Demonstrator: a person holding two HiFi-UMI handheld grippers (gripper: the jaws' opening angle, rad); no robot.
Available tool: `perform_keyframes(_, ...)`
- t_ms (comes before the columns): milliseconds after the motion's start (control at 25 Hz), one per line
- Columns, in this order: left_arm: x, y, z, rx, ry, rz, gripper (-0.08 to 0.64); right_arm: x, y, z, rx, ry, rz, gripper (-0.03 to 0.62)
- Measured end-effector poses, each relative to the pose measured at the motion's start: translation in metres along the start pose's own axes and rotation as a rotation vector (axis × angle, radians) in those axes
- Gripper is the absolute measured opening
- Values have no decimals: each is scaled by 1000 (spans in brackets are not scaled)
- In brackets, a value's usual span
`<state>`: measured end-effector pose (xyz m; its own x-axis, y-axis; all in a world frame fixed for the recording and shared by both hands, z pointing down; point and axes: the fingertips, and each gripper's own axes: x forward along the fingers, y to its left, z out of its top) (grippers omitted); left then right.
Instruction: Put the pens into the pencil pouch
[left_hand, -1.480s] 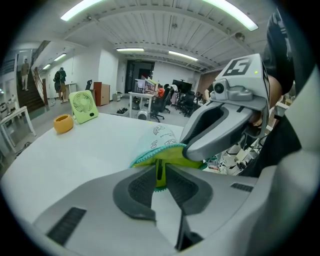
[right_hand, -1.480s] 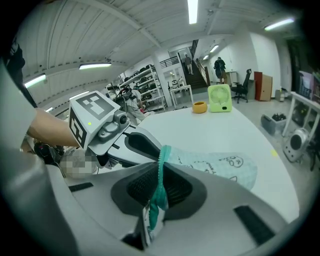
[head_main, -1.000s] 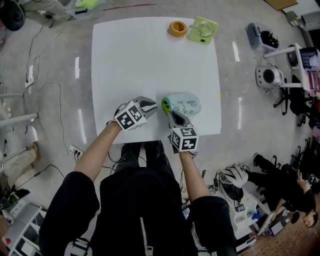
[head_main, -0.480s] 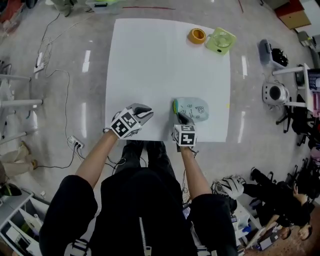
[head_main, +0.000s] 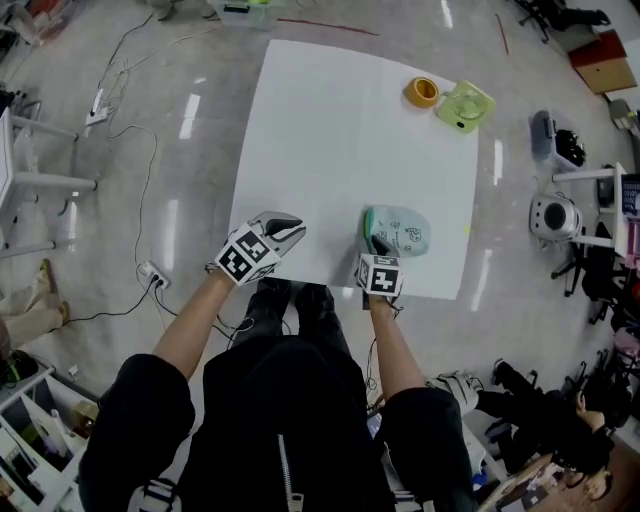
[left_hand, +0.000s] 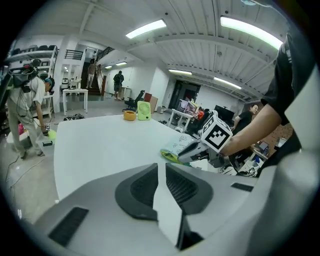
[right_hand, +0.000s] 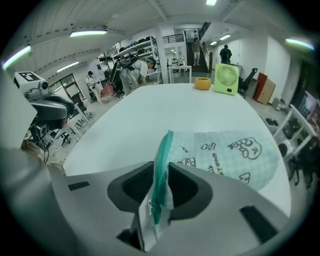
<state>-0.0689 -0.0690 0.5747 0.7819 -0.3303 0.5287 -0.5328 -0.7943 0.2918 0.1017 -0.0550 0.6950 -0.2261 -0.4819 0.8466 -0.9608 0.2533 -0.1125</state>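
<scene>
**Head view.** A white counter (head_main: 340, 130) carries a pale green printed pencil pouch (head_main: 402, 228) near its near edge, lying flat with its teal zipper edge turned to the left. At the far right corner stand an orange tape roll (head_main: 421, 92) and, just beside it, a light green desk fan (head_main: 464, 106) — both well apart from the pouch.

**Right tool** (head_main: 377, 244). It points steeply down at the pouch's near-left end. In the right gripper view the zipper edge stands upright between the jaws. The jaws have just been opening and are now slightly spread, so the pads sit loosely beside the fabric rather than clamping it.

**Left tool** (head_main: 292, 227). It is held over the near-left part of the counter, apart from the pouch and to its left. In the left gripper view its jaws are pressed almost together with nothing between them — only a thin strip of bare counter shows through the slit.
</scene>
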Motion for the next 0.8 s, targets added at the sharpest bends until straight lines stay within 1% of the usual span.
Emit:
perform_keyframes(160, -18, 10, 5, -10, -49, 66, 58, -16, 3, 12, 6, -47, 2, 118)
perform_keyframes(360, -38, 22, 25, 8, -134, 155, 57, -42, 7, 34, 31, -152, 27, 118)
perform_keyframes(480, -50, 29, 42, 14, -187, 199, 57, -62, 14, 56, 32, -244, 68, 84)
perform_keyframes(520, -54, 32, 48, 17, -201, 215, 55, -69, 17, 65, 29, -276, 86, 58)
perform_keyframes(600, -60, 36, 57, 28, -220, 241, 54, -84, 22, 81, 14, -335, 109, 33)
perform_keyframes(680, -65, 38, 65, 38, -232, 255, 52, -101, 24, 97, -7, -394, 112, 10)
perform_keyframes(800, -73, 39, 75, 40, -248, 266, 51, -128, 26, 122, -47, -479, 96, 9)
